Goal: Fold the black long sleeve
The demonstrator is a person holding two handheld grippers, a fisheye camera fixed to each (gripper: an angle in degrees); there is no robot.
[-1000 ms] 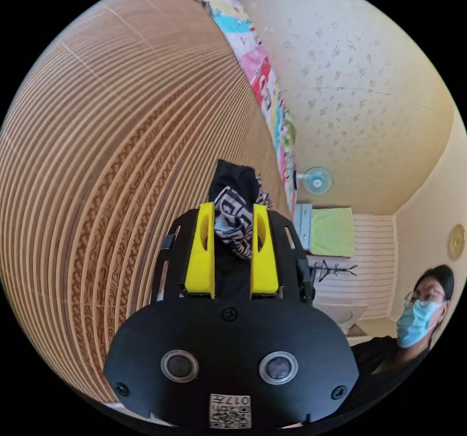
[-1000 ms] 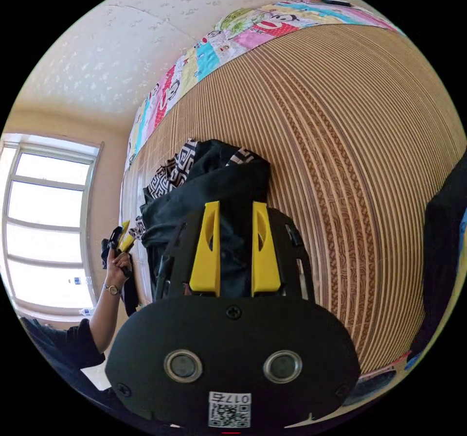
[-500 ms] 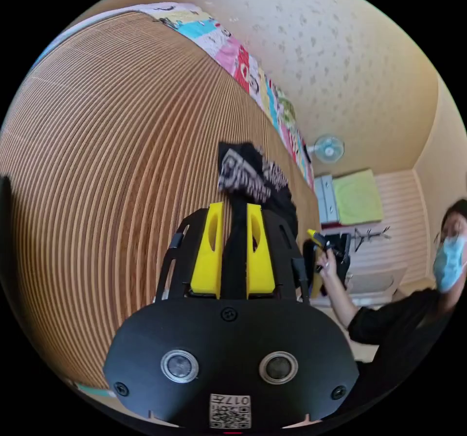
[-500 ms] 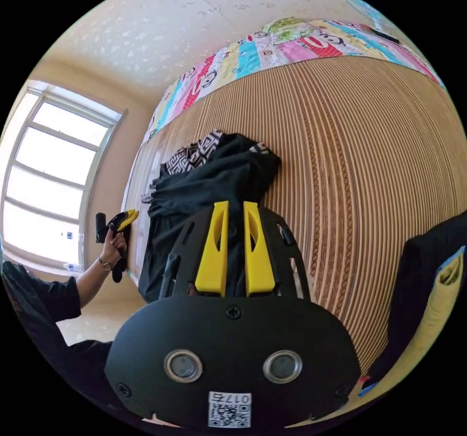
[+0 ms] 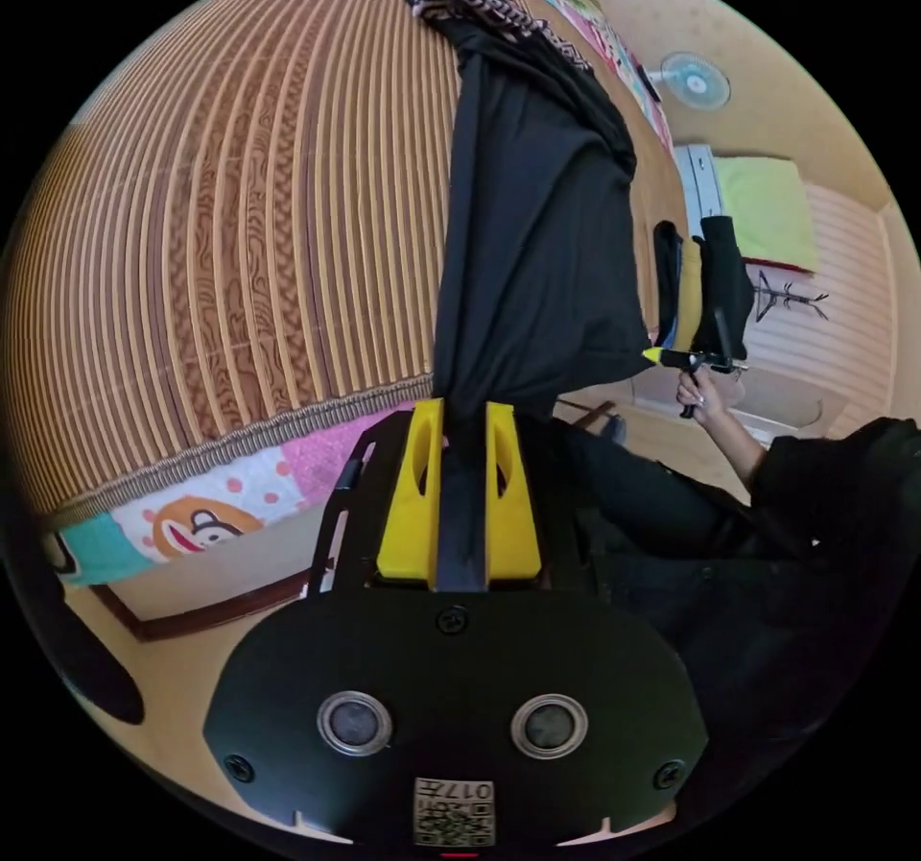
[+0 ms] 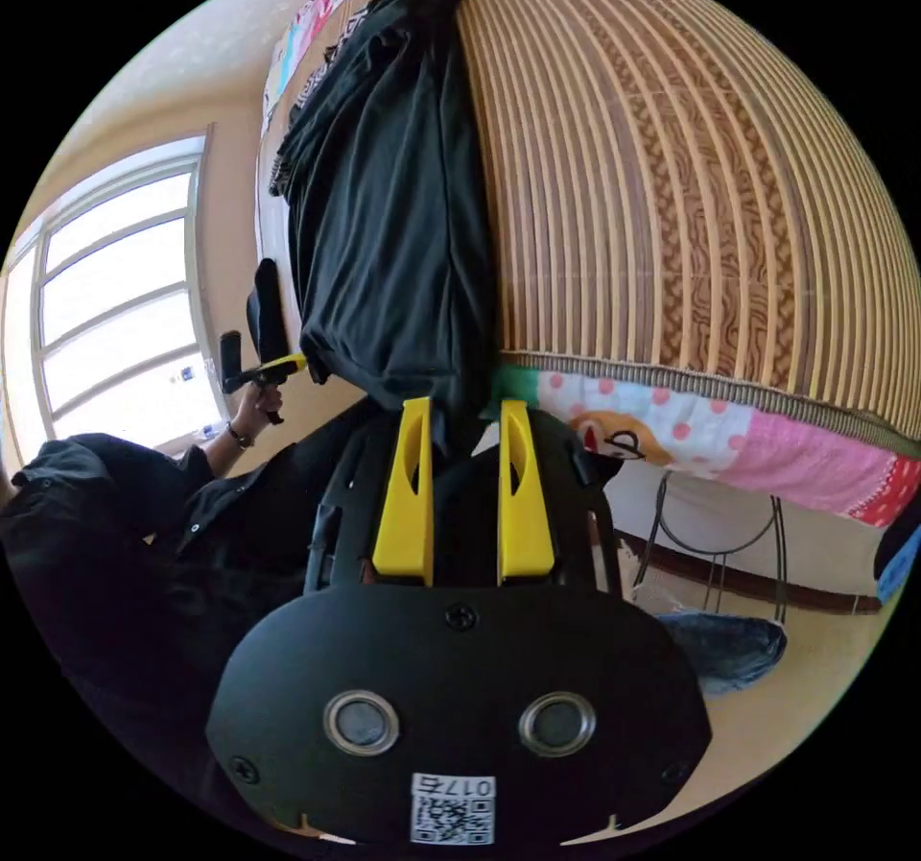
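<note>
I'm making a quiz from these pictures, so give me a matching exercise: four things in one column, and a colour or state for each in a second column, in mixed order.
Things:
1. black long sleeve
2. mat
3. wall fan
4. left gripper

States:
A. woven in tan stripes
B. shut on cloth
C. stretched between both grippers
D. mounted high on the wall

Pairs: 1-C, 2-A, 3-D, 4-B

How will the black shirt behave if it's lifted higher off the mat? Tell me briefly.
Probably floppy: the black shirt hangs in soft folds between the left gripper and right gripper. Likely light, since pinched edges seem to carry it. Its far end may drag across the mat, where it rests.
</note>
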